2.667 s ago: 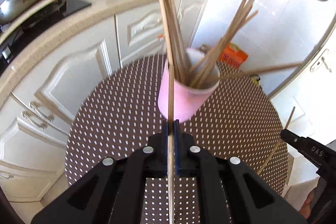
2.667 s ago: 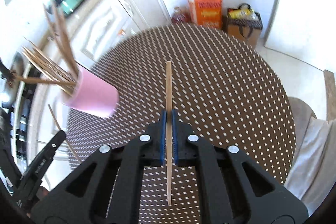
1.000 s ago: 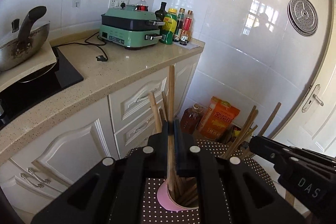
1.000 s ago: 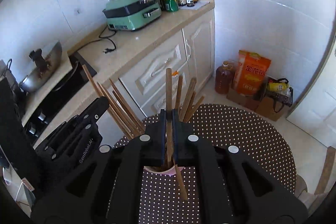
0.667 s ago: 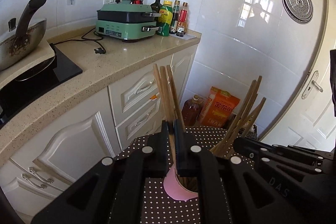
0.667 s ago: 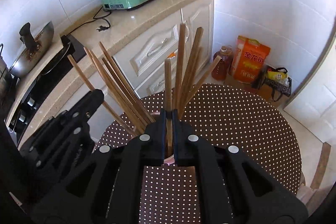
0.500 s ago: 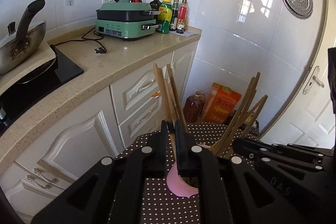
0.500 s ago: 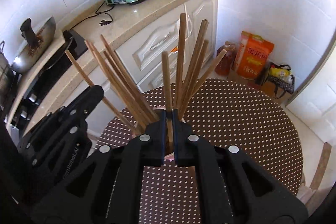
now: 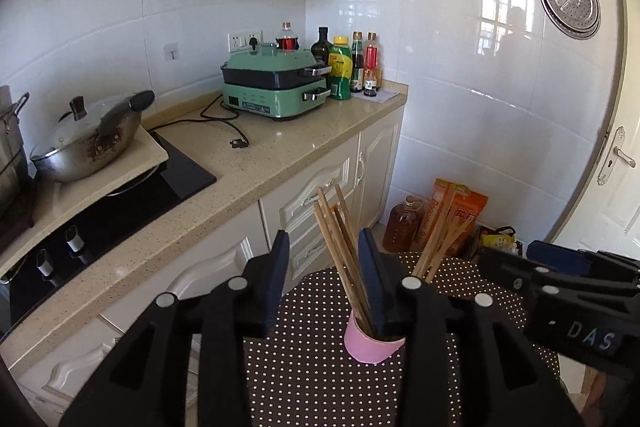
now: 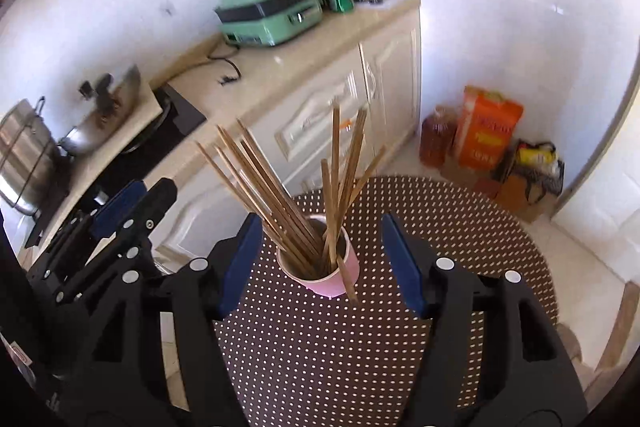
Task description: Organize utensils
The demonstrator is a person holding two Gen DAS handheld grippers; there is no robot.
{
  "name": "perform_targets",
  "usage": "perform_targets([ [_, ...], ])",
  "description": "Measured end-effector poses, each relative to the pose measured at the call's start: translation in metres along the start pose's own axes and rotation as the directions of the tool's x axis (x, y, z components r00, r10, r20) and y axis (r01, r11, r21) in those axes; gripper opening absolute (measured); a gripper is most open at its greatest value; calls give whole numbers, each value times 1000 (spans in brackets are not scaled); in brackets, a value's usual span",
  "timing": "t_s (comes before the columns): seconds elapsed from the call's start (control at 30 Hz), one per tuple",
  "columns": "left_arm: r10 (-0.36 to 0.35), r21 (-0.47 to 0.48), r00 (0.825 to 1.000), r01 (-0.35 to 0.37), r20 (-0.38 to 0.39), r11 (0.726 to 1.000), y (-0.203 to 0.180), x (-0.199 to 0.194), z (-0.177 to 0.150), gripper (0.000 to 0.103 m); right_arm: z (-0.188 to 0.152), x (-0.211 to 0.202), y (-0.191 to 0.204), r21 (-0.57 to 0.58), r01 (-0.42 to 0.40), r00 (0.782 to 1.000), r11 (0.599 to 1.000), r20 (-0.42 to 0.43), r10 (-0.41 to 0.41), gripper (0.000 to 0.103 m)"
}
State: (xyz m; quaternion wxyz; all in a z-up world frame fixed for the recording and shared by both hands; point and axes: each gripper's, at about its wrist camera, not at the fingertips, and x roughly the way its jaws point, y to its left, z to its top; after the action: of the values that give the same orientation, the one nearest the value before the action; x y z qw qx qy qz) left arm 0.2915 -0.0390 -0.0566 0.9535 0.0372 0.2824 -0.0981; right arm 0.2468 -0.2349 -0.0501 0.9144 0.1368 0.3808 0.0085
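- Both grippers held one chopstick each half a second ago; now these two sticks stand in the pink cup with the others, and both pairs of jaws have just been opening with nothing pressed between them.
- Left gripper has its jaws partly apart. Some chopsticks of the bundle show in the gap between the blue pads, but they stand further away in the cup and the pads do not touch them.
- Right gripper has its jaws wider apart. The cup appears between the two blue pads, beyond the fingertips, with free space on each side.
- The chopsticks lean in two groups in the cup: one group tilts toward the left gripper, the other stands nearly upright.
- One stick lies outside the cup, against its near wall, on the dotted table.
- In the left wrist view the right gripper is just beside the cup, on the right.
- Beyond both grippers is the counter with a green cooker.
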Motion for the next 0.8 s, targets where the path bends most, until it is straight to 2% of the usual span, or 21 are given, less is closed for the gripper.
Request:
perform_targets([
  [0.2,66,0,995,-67,69,998,-21,-71,13,43,2,-63,-13,-26,-38,997,999,71,40,63],
  [0.4,93,-7,991,-93,96,996,-44,-133,11,44,-12,-126,-26,-67,-47,991,997,126,55,70],
  [0.6,95,1,990,-96,101,995,-65,-174,-5,45,-36,-170,-36,-94,-43,988,995,145,56,76],
  [0.8,98,6,992,-99,81,995,-82,-198,-28,47,-57,-188,-40,-133,-71,986,989,143,90,80],
])
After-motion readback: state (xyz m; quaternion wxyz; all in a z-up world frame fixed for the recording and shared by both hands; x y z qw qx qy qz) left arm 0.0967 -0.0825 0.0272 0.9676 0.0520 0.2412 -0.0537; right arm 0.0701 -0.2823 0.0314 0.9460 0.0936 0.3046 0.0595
